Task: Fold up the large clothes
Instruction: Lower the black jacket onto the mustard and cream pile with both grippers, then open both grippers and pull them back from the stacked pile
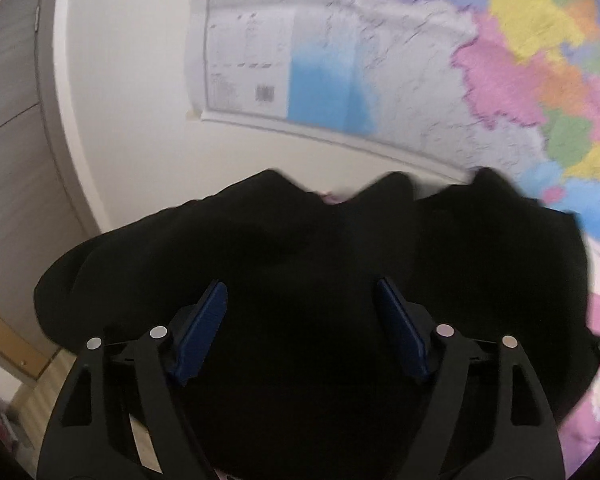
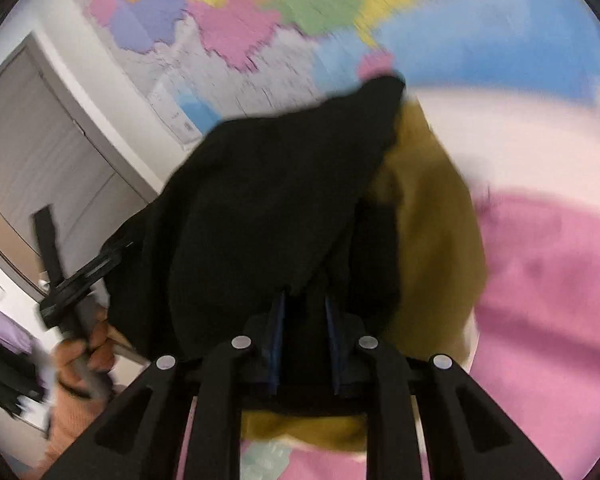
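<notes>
Across both wrist views a black garment (image 1: 300,264) fills the middle and hides most of what lies under it. From the left wrist, the left gripper (image 1: 302,300) has its blue pads (image 1: 202,328) standing wide apart over the dark cloth; the fabric is so dark that I cannot make out whether either pad touches it, and nothing is visibly pinched. From the right wrist, the right gripper (image 2: 305,312) has its pads drawn close together with a fold of the black garment (image 2: 276,200) clamped between them, the cloth rising from the pads and draping to the left.

Only the right wrist view shows a mustard-brown garment (image 2: 432,232) lying partly under and to the right of the black one, on a pink bed cover (image 2: 552,280). It alone also shows the person's hand (image 2: 88,352) at the lower left, wrapped around the handle of the other gripper, whose fingers are hidden by the black cloth.

A coloured wall map (image 1: 380,60) hangs behind in both views, heavily smeared in the right wrist view. In the left wrist view its legend panel carries a barcode (image 1: 265,93), but the print around it is too blurred to read. A grey wardrobe door (image 2: 40,140) is cut off at the edge.
</notes>
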{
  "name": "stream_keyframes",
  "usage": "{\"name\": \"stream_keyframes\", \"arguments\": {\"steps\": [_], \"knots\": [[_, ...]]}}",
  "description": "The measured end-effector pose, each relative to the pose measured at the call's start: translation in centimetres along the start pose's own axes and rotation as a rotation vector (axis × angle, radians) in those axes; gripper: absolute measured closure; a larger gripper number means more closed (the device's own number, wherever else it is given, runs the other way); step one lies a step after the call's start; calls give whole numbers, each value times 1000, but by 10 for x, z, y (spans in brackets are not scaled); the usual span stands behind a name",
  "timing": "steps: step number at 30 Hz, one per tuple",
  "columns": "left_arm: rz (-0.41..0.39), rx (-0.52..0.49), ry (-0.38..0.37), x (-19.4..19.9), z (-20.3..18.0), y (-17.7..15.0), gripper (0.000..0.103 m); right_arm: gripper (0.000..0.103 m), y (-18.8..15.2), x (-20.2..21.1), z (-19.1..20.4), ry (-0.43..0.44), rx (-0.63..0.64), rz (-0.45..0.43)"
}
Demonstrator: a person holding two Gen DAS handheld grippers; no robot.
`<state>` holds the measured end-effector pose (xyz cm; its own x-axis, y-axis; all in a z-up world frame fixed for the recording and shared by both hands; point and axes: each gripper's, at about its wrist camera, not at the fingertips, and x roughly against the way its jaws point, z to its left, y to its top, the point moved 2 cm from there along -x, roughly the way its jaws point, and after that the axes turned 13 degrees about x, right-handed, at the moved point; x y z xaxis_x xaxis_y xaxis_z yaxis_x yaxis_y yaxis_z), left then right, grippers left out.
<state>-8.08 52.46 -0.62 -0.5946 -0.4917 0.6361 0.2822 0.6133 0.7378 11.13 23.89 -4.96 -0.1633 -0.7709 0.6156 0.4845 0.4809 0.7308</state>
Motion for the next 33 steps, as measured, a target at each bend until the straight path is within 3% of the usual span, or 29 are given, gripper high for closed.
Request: {"name": "stream_keyframes", "arguments": {"steps": [3, 7, 8, 9, 10, 12, 15, 21, 24, 27, 29, 31, 33], "knots": [[9, 13, 3, -7, 7, 0, 25, 76, -1, 15, 5, 6, 13, -10], [-3, 14, -19, 1, 5, -1, 25, 64, 6, 56, 31, -117, 146, -133], [-16, 11, -39, 9, 3, -4, 21, 64, 7, 64, 43, -141, 186, -169], [-28, 9, -42, 13, 0, -5, 14, 56, 6, 69, 57, -154, 239, -200], [-48, 4, -43, 20, -3, -7, 12, 49, 5, 70, 66, -170, 273, -218], [-78, -16, -60, 31, -12, -13, 8, 46, -1, 68, 91, -210, 380, -254], [-108, -38, -63, 47, -24, -25, 6, 43, -8, 53, 110, -234, 453, -238], [-111, -55, -77, 59, -38, -41, 6, 43, -13, 13, 108, -252, 444, -166], [-101, -59, -68, 58, -40, -48, 6, 42, -15, -3, 90, -214, 376, -102], [-101, -48, -68, 64, -38, -57, 6, 41, -19, 6, 92, -209, 378, -138], [-110, -39, -61, 72, -35, -64, 6, 36, -23, 16, 98, -221, 393, -184], [-104, -32, -46, 78, -33, -75, 6, 24, -30, 25, 104, -209, 396, -220], [-99, -22, -31, 85, -31, -86, 6, 22, -44, 35, 112, -215, 409, -248]]}}
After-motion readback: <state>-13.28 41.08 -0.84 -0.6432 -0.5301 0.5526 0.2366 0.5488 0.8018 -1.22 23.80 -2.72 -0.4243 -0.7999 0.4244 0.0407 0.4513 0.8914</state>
